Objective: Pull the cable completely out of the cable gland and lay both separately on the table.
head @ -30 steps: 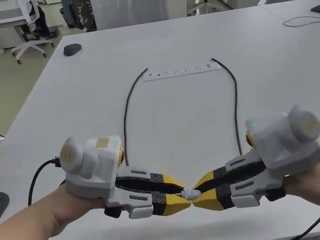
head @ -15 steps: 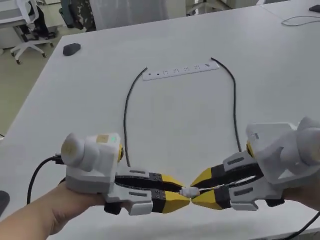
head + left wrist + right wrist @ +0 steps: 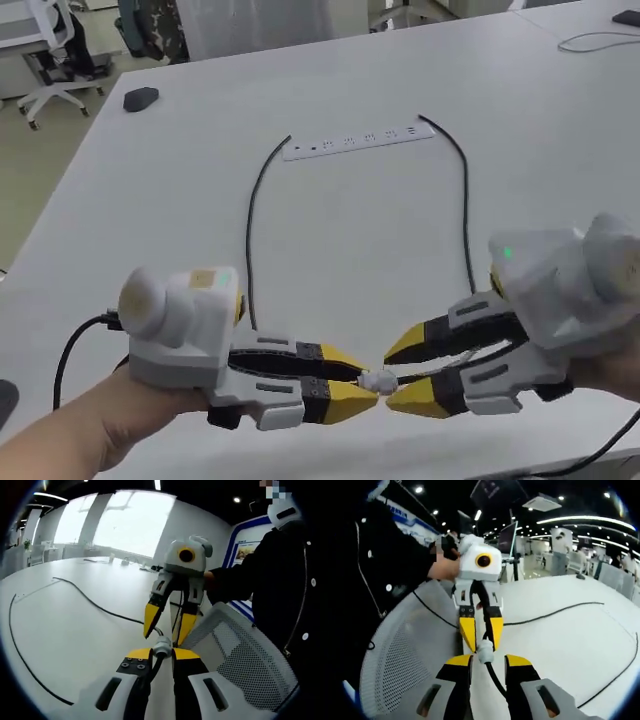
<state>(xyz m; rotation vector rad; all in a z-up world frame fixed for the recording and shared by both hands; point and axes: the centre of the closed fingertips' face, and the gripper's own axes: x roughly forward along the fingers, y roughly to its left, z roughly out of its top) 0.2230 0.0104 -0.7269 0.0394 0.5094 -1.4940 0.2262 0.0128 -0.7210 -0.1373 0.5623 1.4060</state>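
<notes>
Close to the near edge of the white table [image 3: 330, 250], the left gripper [image 3: 362, 384] is seen with its jaws closed on the white cable gland [image 3: 380, 381], which is held in the air. The right gripper [image 3: 397, 379] is met tip to tip with it. Its jaws are parted to a moderate gap, and the black cable [image 3: 492, 674] is seen running from the gland down through that gap, pinched by neither jaw as far as can be told. A white mesh chair back [image 3: 240, 655] is found just behind the grippers, on the person's side. Ahead, bare tabletop is bounded by a long cable run [image 3: 252, 230] on the left and another on the right. Whether these are joined to the gland cannot be told. Farther off, a white power strip [image 3: 350, 143] is laid across, and a dark mouse [image 3: 140, 98] is set near the left edge.
</notes>
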